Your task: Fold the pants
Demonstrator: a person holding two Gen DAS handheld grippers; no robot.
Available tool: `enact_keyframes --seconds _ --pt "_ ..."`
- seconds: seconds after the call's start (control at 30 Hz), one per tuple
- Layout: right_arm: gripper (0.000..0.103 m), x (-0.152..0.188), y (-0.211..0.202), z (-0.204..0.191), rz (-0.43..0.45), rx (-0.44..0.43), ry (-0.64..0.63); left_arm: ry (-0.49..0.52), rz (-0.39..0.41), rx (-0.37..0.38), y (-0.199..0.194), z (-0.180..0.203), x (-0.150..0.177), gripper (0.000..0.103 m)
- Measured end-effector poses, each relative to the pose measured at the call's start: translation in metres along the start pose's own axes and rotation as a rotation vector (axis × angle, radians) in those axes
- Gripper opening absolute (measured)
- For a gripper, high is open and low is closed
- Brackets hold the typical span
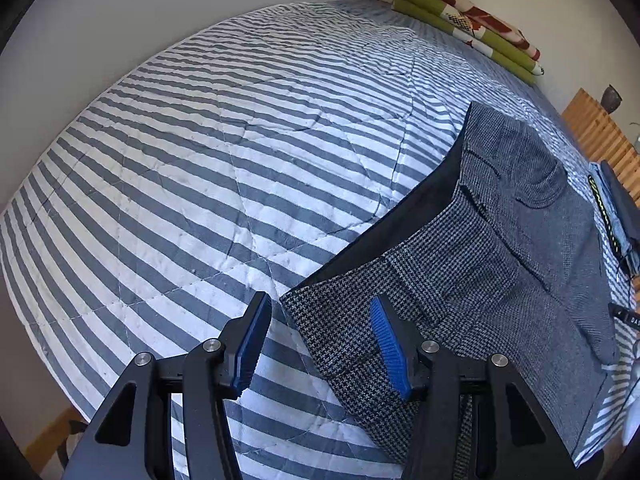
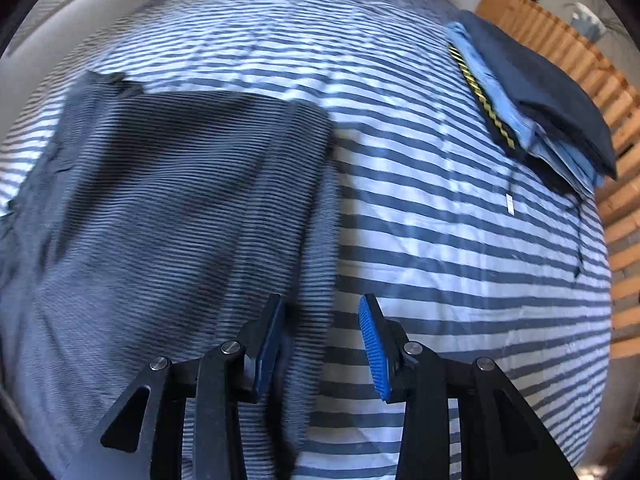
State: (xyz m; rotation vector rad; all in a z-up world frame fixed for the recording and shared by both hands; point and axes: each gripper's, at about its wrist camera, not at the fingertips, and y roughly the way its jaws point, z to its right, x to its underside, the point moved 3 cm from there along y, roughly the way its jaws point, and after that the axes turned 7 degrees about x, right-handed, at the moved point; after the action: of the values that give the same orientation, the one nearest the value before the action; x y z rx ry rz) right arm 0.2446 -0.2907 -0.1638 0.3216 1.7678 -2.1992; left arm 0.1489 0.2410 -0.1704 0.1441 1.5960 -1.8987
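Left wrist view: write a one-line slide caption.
Open left hand-held gripper poised over a corner of grey houndstooth pants lying on a striped quilt.

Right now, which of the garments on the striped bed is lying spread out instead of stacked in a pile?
The grey houndstooth pants, spread flat by themselves; the blue and navy clothes sit stacked by the bed's edge.

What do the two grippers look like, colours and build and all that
The left gripper and right gripper look alike: matte black angular linkage arms with triangular cut-outs, joined by round silver pivot pins. Each has two flat black fingers faced with bright blue ribbed pads, the ridges running crosswise. No cables, labels or markings show on either, and no hand or sleeve is in view.
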Motion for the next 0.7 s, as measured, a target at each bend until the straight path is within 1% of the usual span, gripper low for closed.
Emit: enact_keyframes --seconds 0.07,0.17,0.23,0.3,0.37,0.4,0.47,0.57,0.63,0.67,0.7 --pt "0.035 0.003 -0.004 0.014 0.001 -0.045 0.055 0.02 0.018 0.013 -0.006 0.006 -0.01 0.056" --pt "0.037 0.006 -0.01 0.033 0.026 -0.053 0.091 0.063 0.031 0.042 -0.009 0.024 -0.032 0.056" --pt "0.045 0.006 -0.011 0.043 0.035 -0.069 0.123 0.097 0.034 0.046 -0.005 0.04 -0.048 0.061" --pt "0.048 0.006 -0.01 0.054 0.042 -0.105 0.165 0.129 0.031 0.057 0.003 0.057 -0.065 0.065" --pt "0.049 0.002 -0.004 0.063 0.039 -0.143 0.196 0.136 0.02 0.078 0.014 0.074 -0.082 0.065" --pt "0.051 -0.002 -0.001 0.065 0.038 -0.154 0.21 0.135 0.014 0.091 0.021 0.081 -0.09 0.065" --pt "0.052 -0.013 0.004 0.068 0.046 -0.189 0.248 0.13 0.0 0.118 0.035 0.097 -0.106 0.065" --pt "0.052 -0.035 0.017 0.072 0.053 -0.288 0.309 0.106 -0.013 0.149 0.06 0.118 -0.133 0.067" --pt "0.052 -0.053 0.025 0.069 0.054 -0.326 0.324 0.099 -0.016 0.16 0.078 0.131 -0.151 0.071" --pt "0.052 -0.064 0.03 0.066 0.059 -0.337 0.326 0.089 -0.018 0.167 0.089 0.136 -0.16 0.072" --pt "0.052 -0.072 0.034 0.063 0.063 -0.347 0.323 0.08 -0.025 0.18 0.099 0.141 -0.168 0.075"
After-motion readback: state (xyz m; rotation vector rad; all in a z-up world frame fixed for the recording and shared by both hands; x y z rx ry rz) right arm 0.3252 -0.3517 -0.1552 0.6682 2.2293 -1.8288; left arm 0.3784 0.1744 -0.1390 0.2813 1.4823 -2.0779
